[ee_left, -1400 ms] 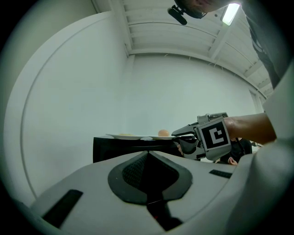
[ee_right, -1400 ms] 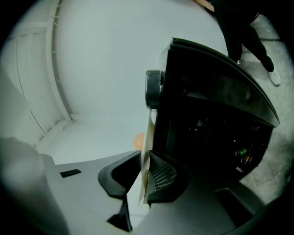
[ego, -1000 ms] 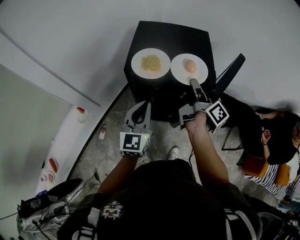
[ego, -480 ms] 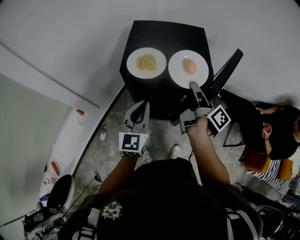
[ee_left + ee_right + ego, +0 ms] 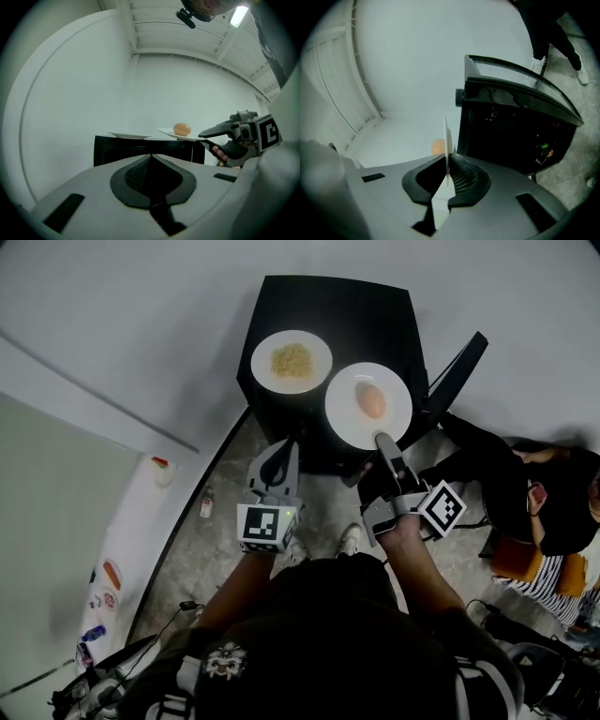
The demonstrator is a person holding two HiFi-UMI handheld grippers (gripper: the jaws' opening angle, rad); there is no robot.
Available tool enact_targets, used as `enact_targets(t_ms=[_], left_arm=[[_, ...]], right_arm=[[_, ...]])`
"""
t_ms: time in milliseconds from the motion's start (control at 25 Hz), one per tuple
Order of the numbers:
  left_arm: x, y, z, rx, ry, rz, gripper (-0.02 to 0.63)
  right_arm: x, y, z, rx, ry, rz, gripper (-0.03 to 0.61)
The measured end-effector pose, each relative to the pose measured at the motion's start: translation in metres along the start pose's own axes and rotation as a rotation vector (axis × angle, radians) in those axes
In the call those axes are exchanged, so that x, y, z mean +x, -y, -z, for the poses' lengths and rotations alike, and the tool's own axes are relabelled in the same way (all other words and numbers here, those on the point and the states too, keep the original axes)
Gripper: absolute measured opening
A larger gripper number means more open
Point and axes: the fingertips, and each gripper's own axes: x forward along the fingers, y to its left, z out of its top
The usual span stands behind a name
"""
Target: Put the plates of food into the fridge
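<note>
Two white plates are at the black table (image 5: 356,315). One with a yellow heap of food (image 5: 262,362) rests on its left half. The other plate (image 5: 342,418) carries a brown egg (image 5: 372,400) and juts past the table's near edge. My right gripper (image 5: 382,440) has just closed and is shut on this plate's near rim; the right gripper view shows the thin rim (image 5: 446,140) between the pads, egg (image 5: 437,146) behind. My left gripper (image 5: 284,446) hangs shut and empty in front of the table's near left corner, seeing both plates (image 5: 171,133) side-on.
A seated person (image 5: 553,512) is at the right, beside a dark panel (image 5: 455,381) that leans on the table. A white surface with stickers (image 5: 112,549) runs along the left. A small bottle (image 5: 205,507) lies on the grey floor.
The right gripper has drawn the egg plate toward me, so it now overhangs the table's near edge. The left gripper has stayed put.
</note>
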Motion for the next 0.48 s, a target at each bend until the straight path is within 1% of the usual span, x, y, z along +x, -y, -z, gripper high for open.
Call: enact_targets(t_ms=[80,200,320,480], left_arm=[[-0.001,-0.001,0.002,0.011,-0.008,0.002,0.021],[-0.002,-0.002,0.002,-0.004,-0.009,-0.002,0.021],[-0.003,-0.004,0.006,0.004,-0.017,-0.007,0.021],[-0.006,-0.008,0.017,-0.004,-0.039,-0.012,0.021]], right_arm=[[-0.006,0.001,0.011,-0.007,-0.030,0.000,0.037],[-0.016,0.008,0.025,-0.010,-0.067,0.008,0.037],[-0.025,0.018,0.034,0.000,-0.084,0.022,0.037],[-0.036,0.036,0.041,0.012,-0.095,0.058,0.037]])
